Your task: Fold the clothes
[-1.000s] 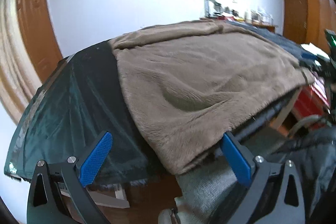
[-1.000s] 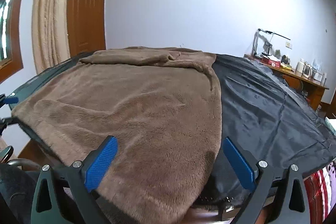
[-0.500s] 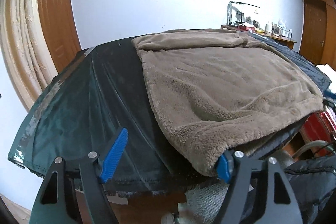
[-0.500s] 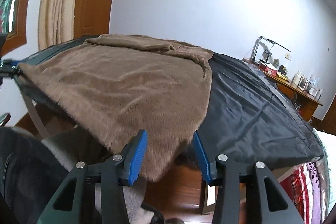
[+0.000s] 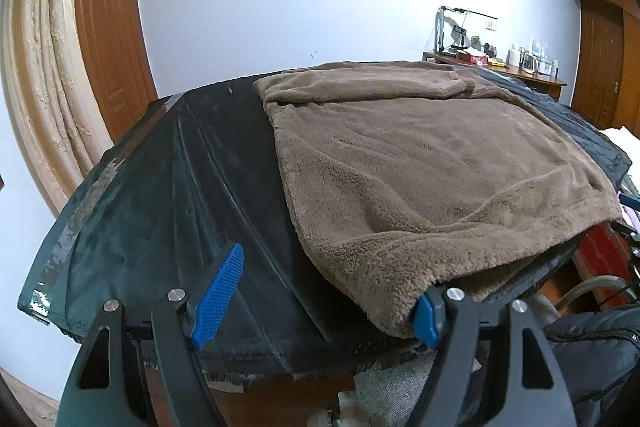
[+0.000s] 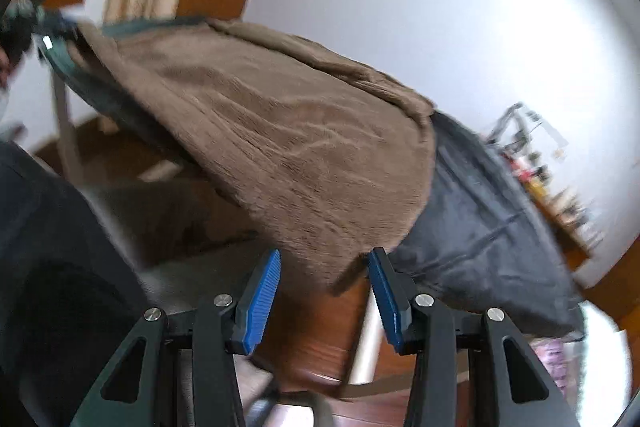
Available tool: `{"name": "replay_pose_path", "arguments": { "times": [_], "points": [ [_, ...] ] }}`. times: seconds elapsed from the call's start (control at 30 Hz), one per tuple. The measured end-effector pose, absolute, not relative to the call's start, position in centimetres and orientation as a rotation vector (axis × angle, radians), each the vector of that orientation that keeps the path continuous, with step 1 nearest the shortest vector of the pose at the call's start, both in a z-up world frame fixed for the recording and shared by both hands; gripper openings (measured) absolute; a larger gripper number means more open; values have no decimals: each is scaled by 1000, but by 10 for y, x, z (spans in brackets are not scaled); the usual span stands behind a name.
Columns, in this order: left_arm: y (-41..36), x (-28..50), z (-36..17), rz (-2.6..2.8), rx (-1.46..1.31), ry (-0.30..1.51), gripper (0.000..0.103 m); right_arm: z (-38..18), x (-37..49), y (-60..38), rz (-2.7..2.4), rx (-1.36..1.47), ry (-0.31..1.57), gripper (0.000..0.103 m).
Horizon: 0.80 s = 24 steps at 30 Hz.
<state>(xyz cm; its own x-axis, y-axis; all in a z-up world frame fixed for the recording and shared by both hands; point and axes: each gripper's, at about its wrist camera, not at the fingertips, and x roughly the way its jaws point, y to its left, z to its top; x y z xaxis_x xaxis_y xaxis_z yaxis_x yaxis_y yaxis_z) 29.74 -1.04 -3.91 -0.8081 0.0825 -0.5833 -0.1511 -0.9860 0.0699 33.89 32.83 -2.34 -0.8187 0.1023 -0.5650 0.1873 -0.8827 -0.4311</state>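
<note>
Since a second ago both grippers have dropped to the near hem: the right gripper point(image 6: 324, 291) has narrowed to a part-open gap around the brown fleece garment's point(image 5: 420, 163) hanging corner without yet pinching it, and the left gripper point(image 5: 320, 291) gapes wide, one pad against the hem. Spread over the dark-covered table point(image 5: 160, 207), its far edge looks turned back; the main fold seems pending. Right view is motion-blurred.

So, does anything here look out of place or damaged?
The dark cover is frayed along its near edge and has worn, shiny patches at the left corner. The brown fleece garment overhangs the near edge.
</note>
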Motion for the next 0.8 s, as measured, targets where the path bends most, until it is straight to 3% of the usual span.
{"name": "replay_pose_path", "arguments": {
  "times": [0.07,0.27,0.47,0.8],
  "points": [
    [-11,298,-39,2871,-915,173,79,-24,336,334,-2902,936,724,46],
    [-13,297,-34,2886,-896,164,79,-1,340,342,-2938,830,575,18],
    [-20,299,-29,2899,-856,200,79,10,327,342,-2975,767,572,11],
    [-23,293,-7,2900,-776,219,75,35,314,350,-3030,654,516,11]
  ]
}}
